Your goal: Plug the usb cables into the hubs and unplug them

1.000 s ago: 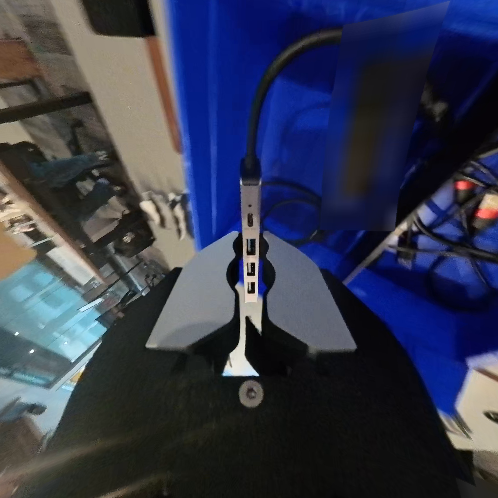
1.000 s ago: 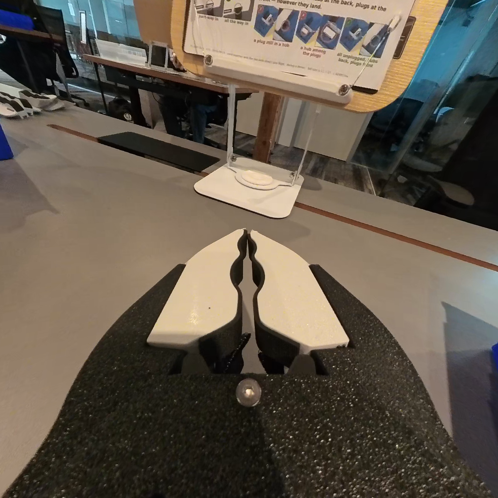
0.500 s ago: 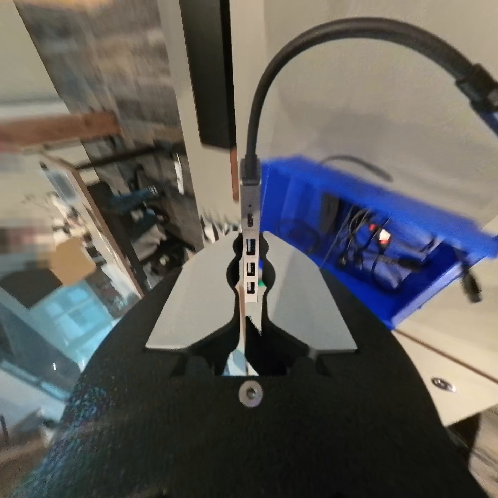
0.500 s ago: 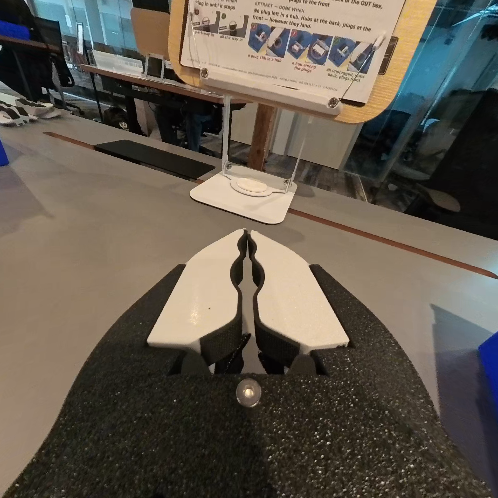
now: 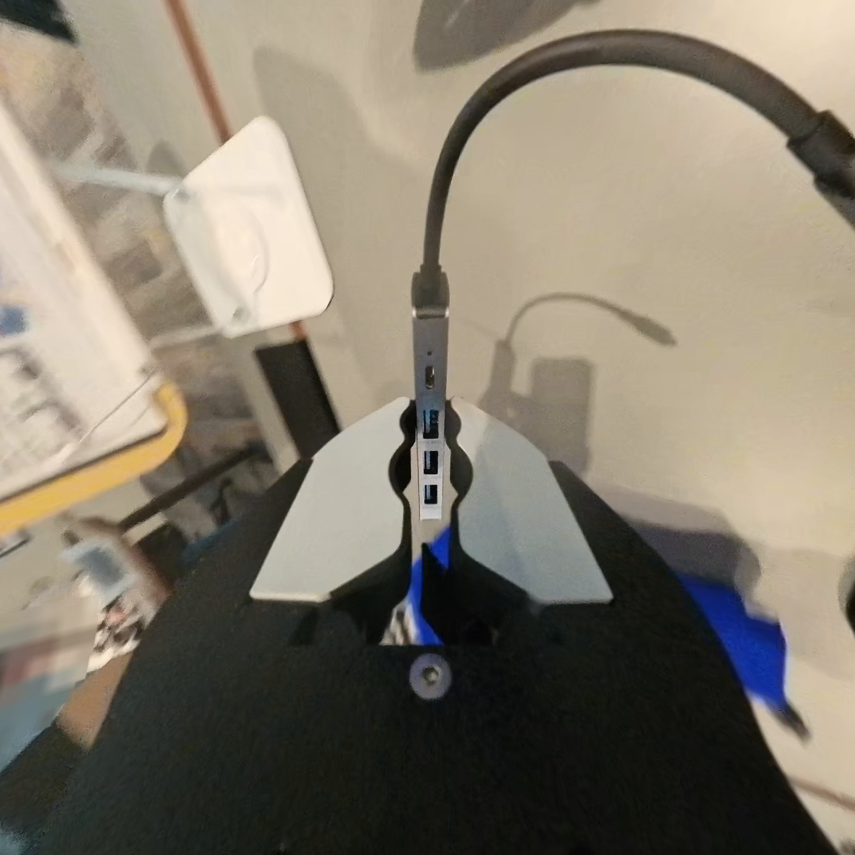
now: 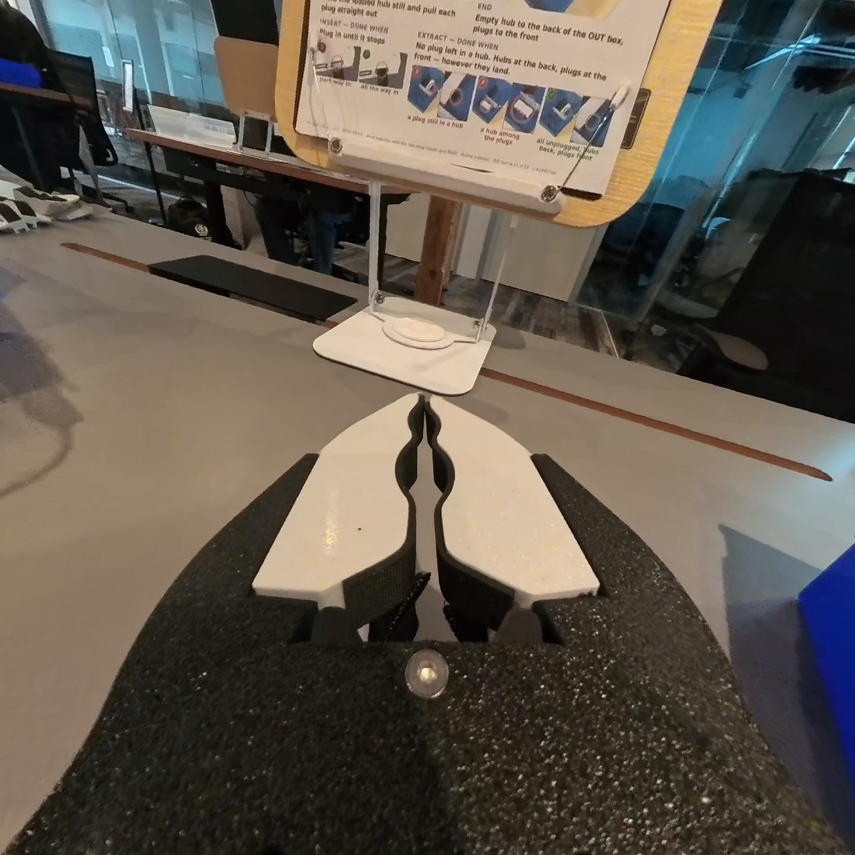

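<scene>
My left gripper is shut on a slim grey USB hub, held edge-on above the grey table. Three empty USB ports face the camera between the fingers. The hub's thick black cable arcs up and off to the right. My right gripper is shut and empty, hovering above the table, pointing at a white stand base. No loose USB cable shows in either view.
A white stand with an instruction sheet on a wooden board stands at the table's far edge; its base also shows in the left wrist view. A blue bin lies behind my left gripper, and a blue bin corner at right. The tips of one gripper are about 25 centimetres away from the tips of the other.
My left gripper has swung away from the blue bin with the hub, and now looks down at the table and the white stand. My right gripper has drifted slightly and stays shut.
</scene>
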Demonstrator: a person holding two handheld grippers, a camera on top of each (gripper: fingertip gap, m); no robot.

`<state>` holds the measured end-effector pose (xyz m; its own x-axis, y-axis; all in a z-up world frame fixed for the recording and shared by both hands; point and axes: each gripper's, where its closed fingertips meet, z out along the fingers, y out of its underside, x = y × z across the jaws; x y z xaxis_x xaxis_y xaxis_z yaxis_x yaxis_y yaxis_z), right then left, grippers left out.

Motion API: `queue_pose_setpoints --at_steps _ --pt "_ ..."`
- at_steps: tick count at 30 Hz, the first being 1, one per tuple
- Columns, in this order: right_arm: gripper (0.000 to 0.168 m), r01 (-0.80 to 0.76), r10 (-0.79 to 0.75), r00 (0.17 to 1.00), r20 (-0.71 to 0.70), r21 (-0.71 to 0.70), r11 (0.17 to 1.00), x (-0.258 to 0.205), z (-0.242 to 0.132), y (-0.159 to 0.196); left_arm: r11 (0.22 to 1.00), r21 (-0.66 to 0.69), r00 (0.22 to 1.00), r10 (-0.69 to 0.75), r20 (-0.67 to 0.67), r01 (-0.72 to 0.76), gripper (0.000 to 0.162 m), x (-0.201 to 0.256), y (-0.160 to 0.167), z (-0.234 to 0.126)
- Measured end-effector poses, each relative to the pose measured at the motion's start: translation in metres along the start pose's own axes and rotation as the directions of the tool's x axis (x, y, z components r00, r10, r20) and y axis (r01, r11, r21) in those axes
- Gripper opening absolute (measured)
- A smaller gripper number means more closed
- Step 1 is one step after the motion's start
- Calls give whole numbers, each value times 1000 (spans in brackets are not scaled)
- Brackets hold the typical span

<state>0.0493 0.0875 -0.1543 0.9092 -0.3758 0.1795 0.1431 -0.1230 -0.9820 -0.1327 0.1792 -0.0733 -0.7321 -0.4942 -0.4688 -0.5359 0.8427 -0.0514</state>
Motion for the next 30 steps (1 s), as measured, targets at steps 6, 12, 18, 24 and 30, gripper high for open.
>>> queue_pose_setpoints --at_steps 6,12,18,24,30 --pt "0 -24 24 1000 -17 13 1000 8 -1 -3 995 85 993 -48 -112 58 11 23 -33 75" --pt "0 -44 44 999 -15 16 999 10 -1 -3 993 87 988 -63 -139 75 11 39 -48 124" --pt "0 -30 30 1000 -6 12 999 7 0 -3 990 87 991 -105 -83 112 11 33 -52 140" --pt "0 -22 22 1000 -2 11 1000 6 0 -3 992 58 993 -114 16 113 11 25 -52 145" --pt "0 -21 21 1000 0 9 1000 5 1 -2 988 61 988 -147 54 144 11 22 -56 146"
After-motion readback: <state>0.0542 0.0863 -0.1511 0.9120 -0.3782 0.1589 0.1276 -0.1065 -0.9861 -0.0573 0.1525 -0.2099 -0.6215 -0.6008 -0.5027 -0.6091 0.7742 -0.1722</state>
